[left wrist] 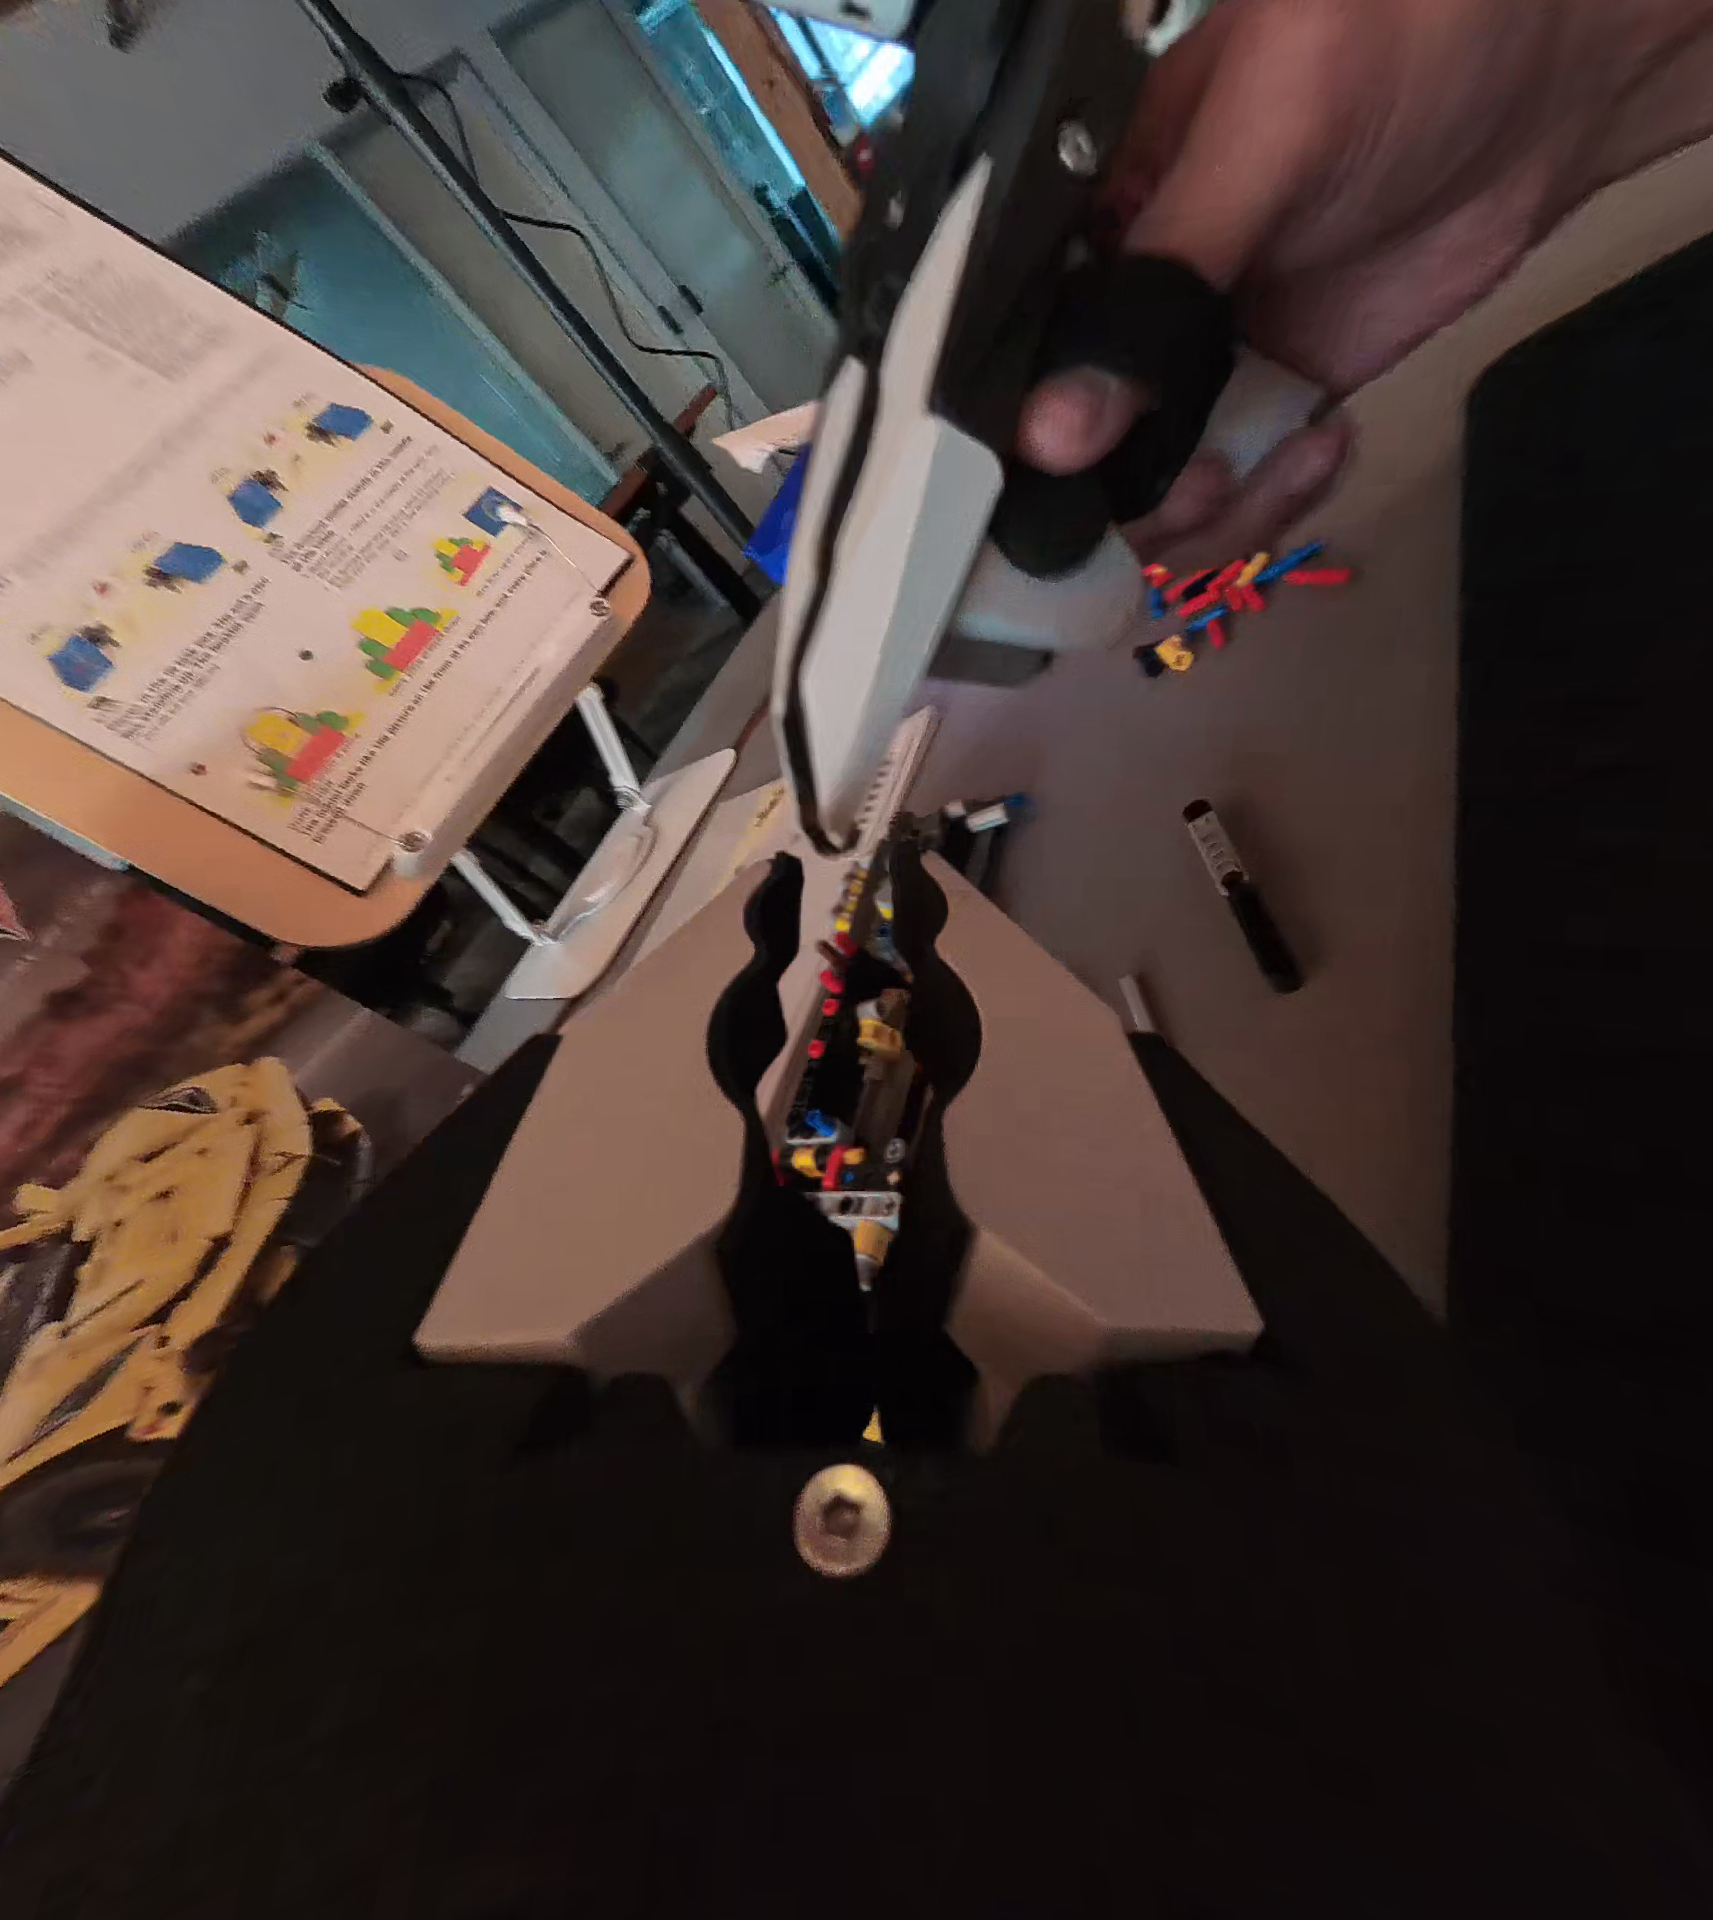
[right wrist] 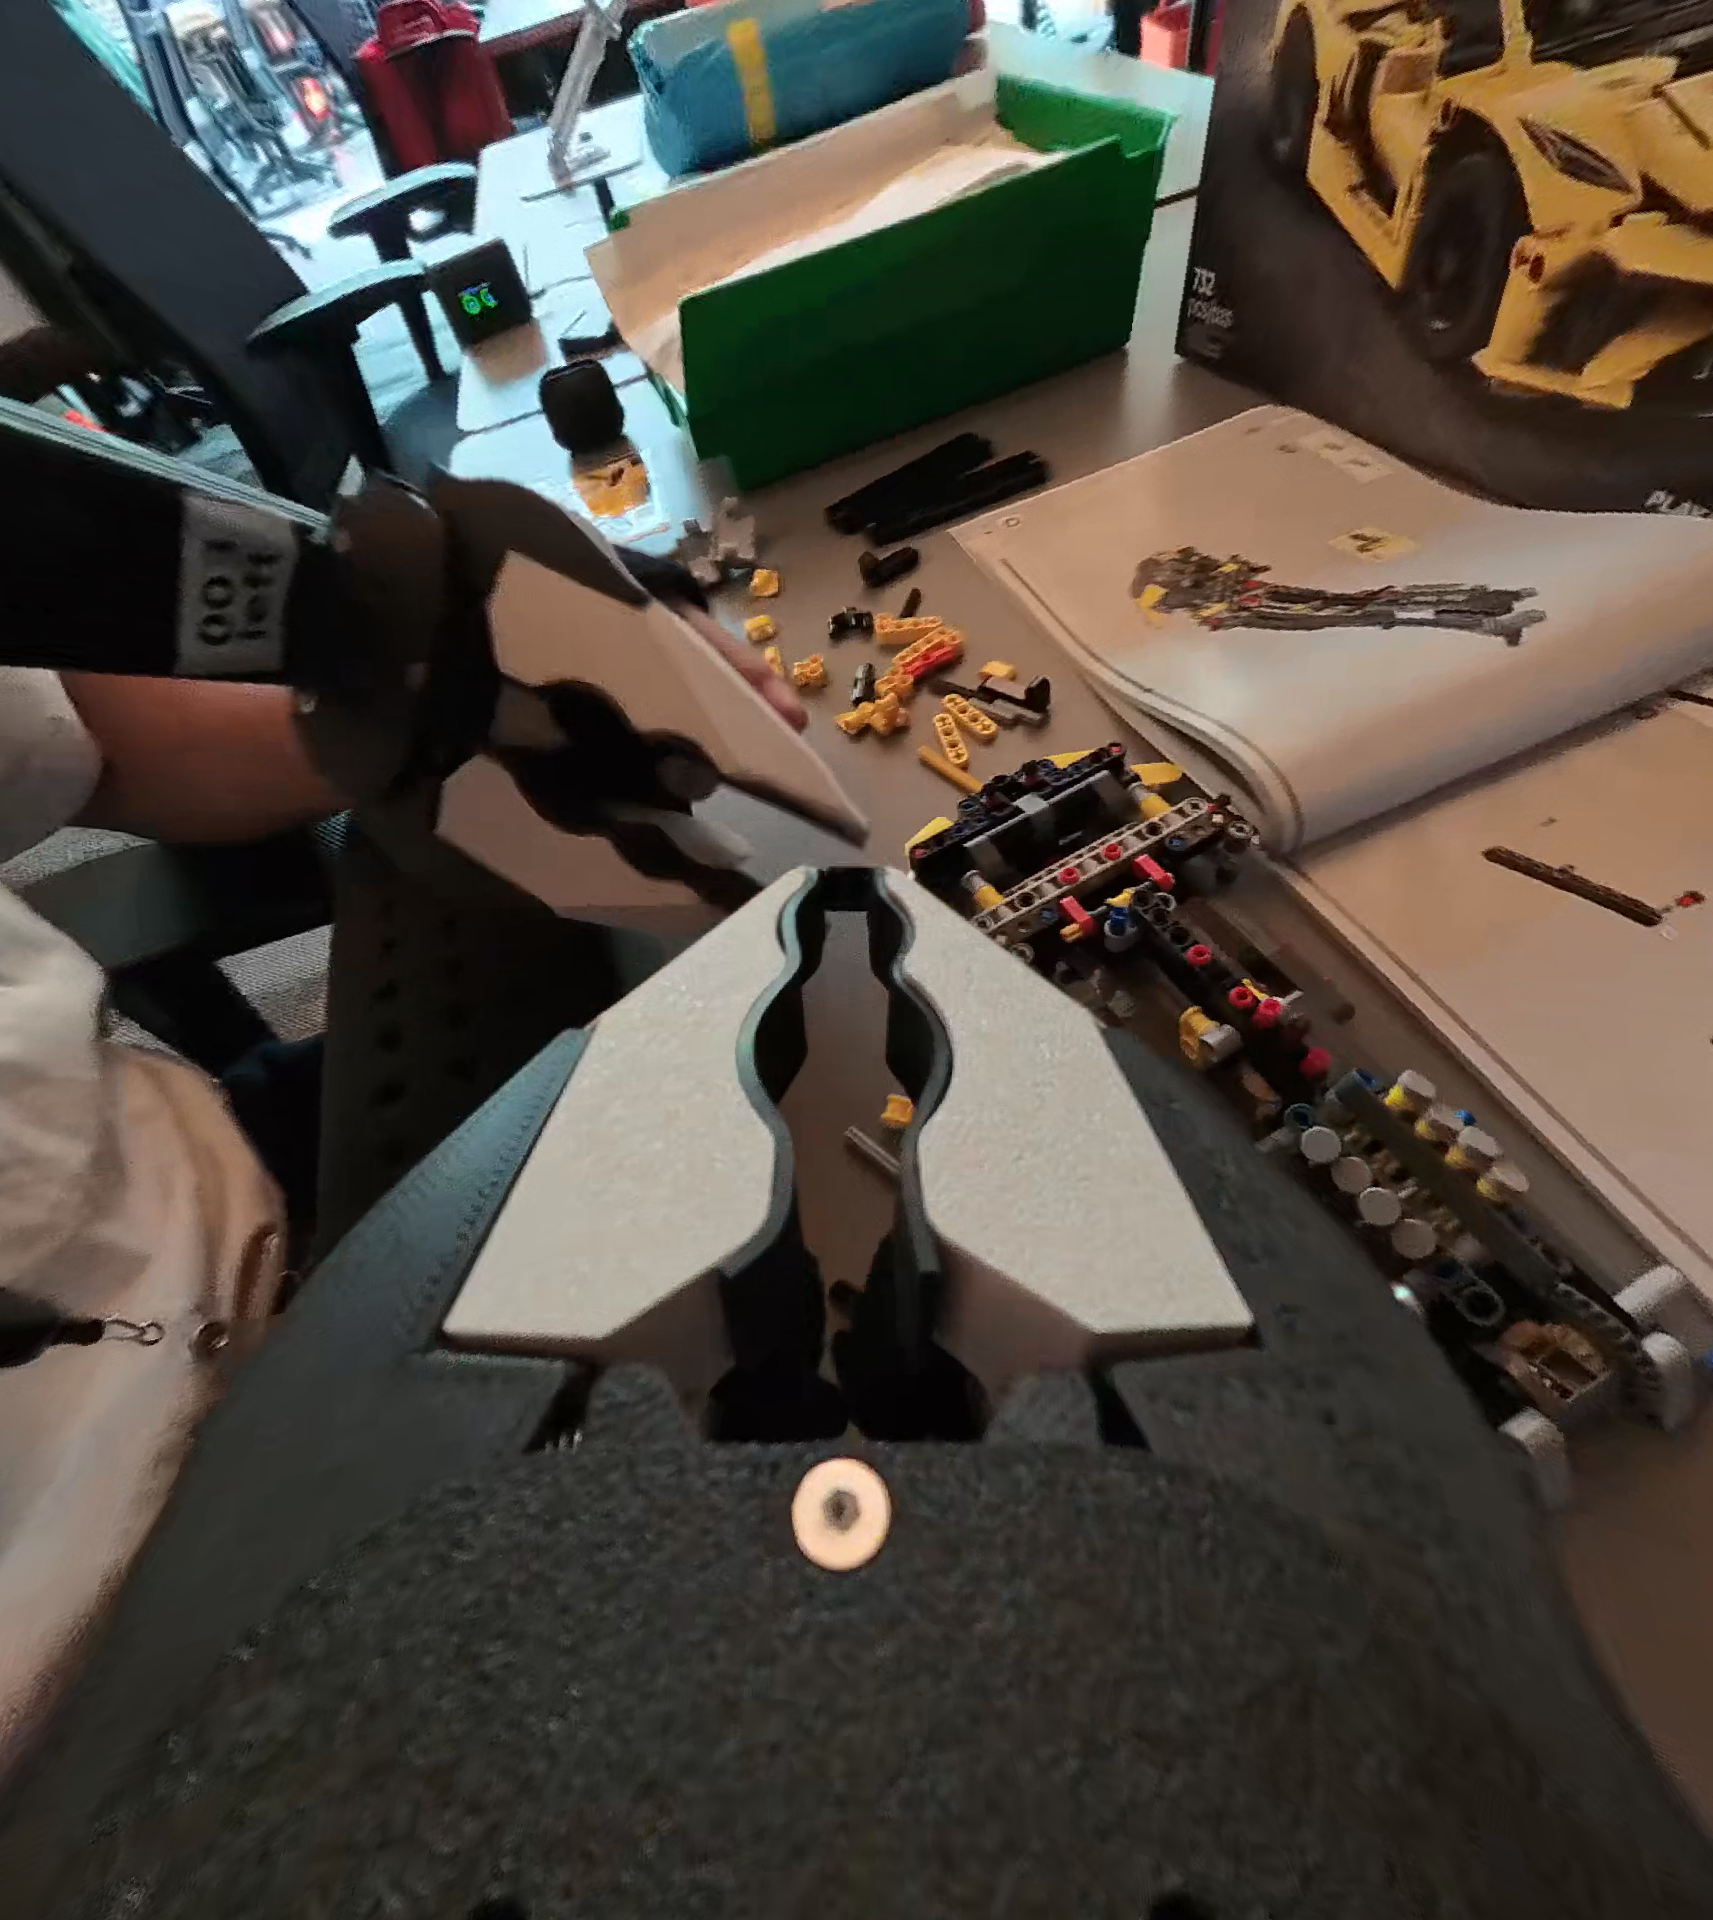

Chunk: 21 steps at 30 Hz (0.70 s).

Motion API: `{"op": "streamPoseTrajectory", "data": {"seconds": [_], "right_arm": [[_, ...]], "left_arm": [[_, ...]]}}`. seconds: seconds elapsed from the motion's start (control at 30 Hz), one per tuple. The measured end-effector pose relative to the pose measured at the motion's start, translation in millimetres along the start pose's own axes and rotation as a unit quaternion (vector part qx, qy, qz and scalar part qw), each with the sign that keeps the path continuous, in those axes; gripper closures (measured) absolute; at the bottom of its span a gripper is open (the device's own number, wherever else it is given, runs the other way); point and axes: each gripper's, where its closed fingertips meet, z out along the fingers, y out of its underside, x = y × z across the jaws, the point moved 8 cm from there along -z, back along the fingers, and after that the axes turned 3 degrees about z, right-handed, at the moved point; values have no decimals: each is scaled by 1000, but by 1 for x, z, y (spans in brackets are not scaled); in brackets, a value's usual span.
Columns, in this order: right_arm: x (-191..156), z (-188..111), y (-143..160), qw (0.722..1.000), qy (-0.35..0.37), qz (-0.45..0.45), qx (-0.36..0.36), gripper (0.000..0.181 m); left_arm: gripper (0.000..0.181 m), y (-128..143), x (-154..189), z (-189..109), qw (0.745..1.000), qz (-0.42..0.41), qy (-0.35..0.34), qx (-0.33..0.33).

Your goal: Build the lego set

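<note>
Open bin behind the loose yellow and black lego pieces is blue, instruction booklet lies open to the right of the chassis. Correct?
Not quite: the bin is green, not blue, as the right wrist view shows. The rest holds: it stands behind the loose yellow and black pieces, and the instruction booklet lies open to the right of the chassis.

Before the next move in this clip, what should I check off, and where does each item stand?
1. Lego chassis lies flat on the table: ok.
2. Left gripper has a grip on the chassis: cannot tell. The chassis shows between its fingers, but no contact is visible.
3. Right gripper is ready to pick: not ok. Its fingers meet at the tips.
4. Instruction booklet lies open beside the chassis: ok.
5. Loose yellow parts are unobstructed beyond the chassis: ok.
</note>
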Motion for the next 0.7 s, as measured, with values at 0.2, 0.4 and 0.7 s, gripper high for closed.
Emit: {"op": "streamPoseTrajectory", "data": {"seconds": [0.2,0.4,0.7], "right_arm": [[-2,5,5,999,27,35,23,174],[-3,6,5,997,50,49,24,174],[-6,14,6,997,65,36,20,174]], "left_arm": [[174,-2,2,-2,998,56,-30,-4],[176,0,4,0,995,82,-44,-18],[170,5,4,3,994,89,-49,-45]]}}
